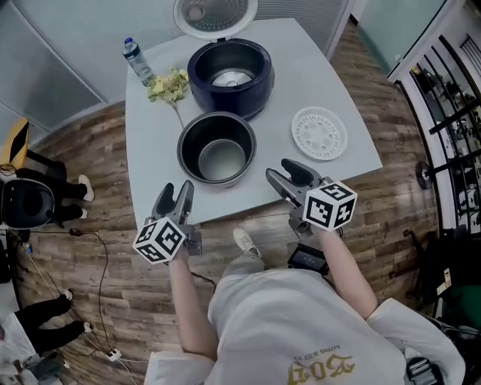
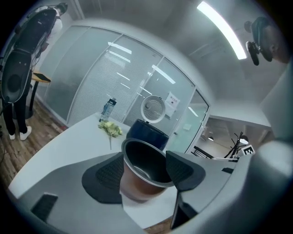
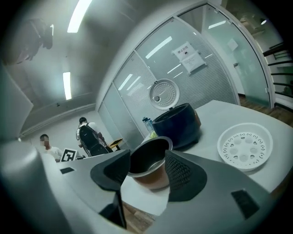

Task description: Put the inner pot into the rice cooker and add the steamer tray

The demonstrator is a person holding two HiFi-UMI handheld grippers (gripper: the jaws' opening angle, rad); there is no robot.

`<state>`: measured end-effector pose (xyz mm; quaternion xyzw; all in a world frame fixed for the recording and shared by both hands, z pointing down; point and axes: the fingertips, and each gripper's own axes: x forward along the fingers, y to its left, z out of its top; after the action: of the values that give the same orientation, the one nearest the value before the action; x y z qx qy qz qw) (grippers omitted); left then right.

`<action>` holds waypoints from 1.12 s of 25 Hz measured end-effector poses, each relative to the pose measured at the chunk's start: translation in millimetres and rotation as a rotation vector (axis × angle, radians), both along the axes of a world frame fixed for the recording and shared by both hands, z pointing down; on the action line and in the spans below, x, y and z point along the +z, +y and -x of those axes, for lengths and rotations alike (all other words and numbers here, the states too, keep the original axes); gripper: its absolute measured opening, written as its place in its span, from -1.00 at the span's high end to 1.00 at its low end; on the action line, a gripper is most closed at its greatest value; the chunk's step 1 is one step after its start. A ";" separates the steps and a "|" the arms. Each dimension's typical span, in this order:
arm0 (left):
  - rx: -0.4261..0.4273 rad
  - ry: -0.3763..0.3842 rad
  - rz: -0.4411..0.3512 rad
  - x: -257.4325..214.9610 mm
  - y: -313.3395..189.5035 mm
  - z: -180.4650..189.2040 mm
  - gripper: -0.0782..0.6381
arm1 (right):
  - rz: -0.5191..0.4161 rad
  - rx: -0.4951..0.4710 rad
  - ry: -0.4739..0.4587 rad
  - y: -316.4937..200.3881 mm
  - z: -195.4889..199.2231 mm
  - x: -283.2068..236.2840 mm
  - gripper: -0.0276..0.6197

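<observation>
The dark inner pot (image 1: 216, 148) stands empty on the white table (image 1: 150, 165), near its front edge. Behind it is the dark blue rice cooker (image 1: 229, 75) with its lid (image 1: 214, 15) raised. The white perforated steamer tray (image 1: 320, 133) lies flat to the pot's right. My left gripper (image 1: 174, 197) is open at the table's front edge, left of the pot and apart from it. My right gripper (image 1: 285, 177) is open just right of the pot, holding nothing. Each gripper view frames the pot (image 2: 144, 167) (image 3: 149, 167) beyond its spread jaws; the tray (image 3: 245, 145) shows at right.
A water bottle (image 1: 137, 60) and a bunch of yellow-green flowers (image 1: 169, 85) lie at the table's back left. People's legs and cables are on the wooden floor at left. A black rack (image 1: 451, 128) stands at right. Glass partitions lie behind the table.
</observation>
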<state>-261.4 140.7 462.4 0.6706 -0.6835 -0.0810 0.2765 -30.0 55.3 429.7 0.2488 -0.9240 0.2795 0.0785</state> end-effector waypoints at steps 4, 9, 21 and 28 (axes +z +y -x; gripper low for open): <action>0.019 0.025 0.046 19.8 -37.2 27.5 0.01 | 0.059 0.012 0.025 -35.2 26.2 20.0 0.19; 0.072 0.052 0.090 42.1 -70.9 48.2 0.01 | 0.126 0.026 0.076 -66.4 53.9 52.0 0.19; 0.157 0.135 0.114 62.6 -108.0 56.8 0.01 | 0.199 0.048 0.165 -97.1 65.6 84.4 0.18; 0.194 0.136 0.138 72.6 -120.3 49.2 0.08 | 0.255 0.004 0.167 -101.4 75.9 97.0 0.18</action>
<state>-310.6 20.3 535.0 0.7058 -0.5991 -0.0519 0.3744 -105.9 -46.2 526.8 0.2610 -0.8708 0.3731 0.1856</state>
